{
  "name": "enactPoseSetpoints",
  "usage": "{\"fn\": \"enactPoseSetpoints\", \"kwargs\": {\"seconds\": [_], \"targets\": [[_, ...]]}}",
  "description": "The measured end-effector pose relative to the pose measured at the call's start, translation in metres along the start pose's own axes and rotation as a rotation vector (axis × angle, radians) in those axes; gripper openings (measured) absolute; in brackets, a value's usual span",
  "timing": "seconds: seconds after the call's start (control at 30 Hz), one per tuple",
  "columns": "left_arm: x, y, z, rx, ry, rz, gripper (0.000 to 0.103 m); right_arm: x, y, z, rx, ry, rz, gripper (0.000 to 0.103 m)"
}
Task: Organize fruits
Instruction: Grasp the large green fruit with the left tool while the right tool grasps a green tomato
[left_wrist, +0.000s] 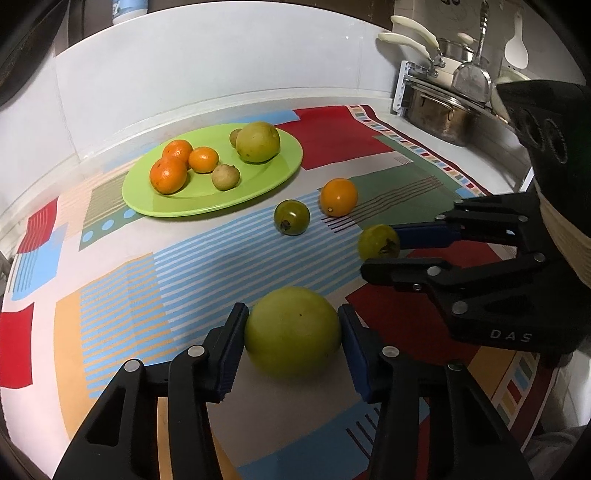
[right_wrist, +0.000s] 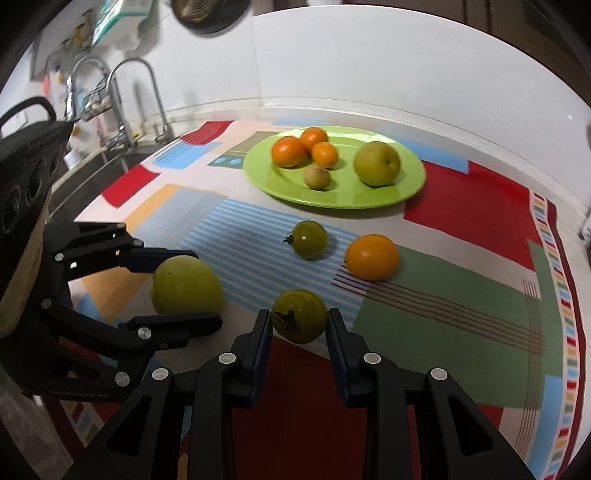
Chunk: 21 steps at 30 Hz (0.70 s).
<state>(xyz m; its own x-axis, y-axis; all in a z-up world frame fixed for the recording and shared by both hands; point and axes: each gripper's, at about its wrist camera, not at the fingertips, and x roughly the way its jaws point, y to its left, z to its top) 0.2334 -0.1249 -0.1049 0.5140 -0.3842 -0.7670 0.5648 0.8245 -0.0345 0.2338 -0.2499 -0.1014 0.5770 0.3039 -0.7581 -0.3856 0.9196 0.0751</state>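
Left wrist view: the left tool (left_wrist: 293, 334) is bracketing a big green fruit (left_wrist: 291, 332) on the counter cloth (left_wrist: 122, 266), near side of the green plate (left_wrist: 207, 203). The left pad is touching the skin; the right pad looks at or just off it, so a firm grip isn't certain — likely closing for a lift toward the plate. The right tool (left_wrist: 380, 251) is coming in from the right w/ a small yellow-green tomato (left_wrist: 378, 242) betw. its fingers. On the plate: 3 mandarins, 1 large pale-green fruit, 2 small brownish ones. Loose betw. plate & tools: 1 dark green tomato (left_wrist: 291, 217), 1 orange fruit (left_wrist: 338, 196).

Right wrist view: the right tool (right_wrist: 299, 321) is clamped on the small tomato (right_wrist: 299, 315), both pads pressing its sides, nearest the camera, well short of the plate (right_wrist: 332, 199). The left tool (right_wrist: 195, 284) is straddling the big green fruit (right_wrist: 186, 286), left of the tomato. Only 1 brownish fruit is showing on the plate here; the other is prob. hidden.

Judgement: 4 fruits still off the plate, 2 being picked, one per hand, to save a trip.
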Motion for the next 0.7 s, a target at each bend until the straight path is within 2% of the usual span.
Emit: {"fn": "enactPoseSetpoints", "kwargs": {"seconds": [0.4,0.7], "targets": [[-0.027,0.004,0.007,-0.064,-0.055,0.011,0.049,-0.029,0.003,0.001,0.128,-0.065,-0.040,0.031],[-0.057,0.016,0.026,-0.078,-0.136,0.025,0.049,-0.059,0.013,0.023,0.166,-0.164,-0.073,0.031]]}}
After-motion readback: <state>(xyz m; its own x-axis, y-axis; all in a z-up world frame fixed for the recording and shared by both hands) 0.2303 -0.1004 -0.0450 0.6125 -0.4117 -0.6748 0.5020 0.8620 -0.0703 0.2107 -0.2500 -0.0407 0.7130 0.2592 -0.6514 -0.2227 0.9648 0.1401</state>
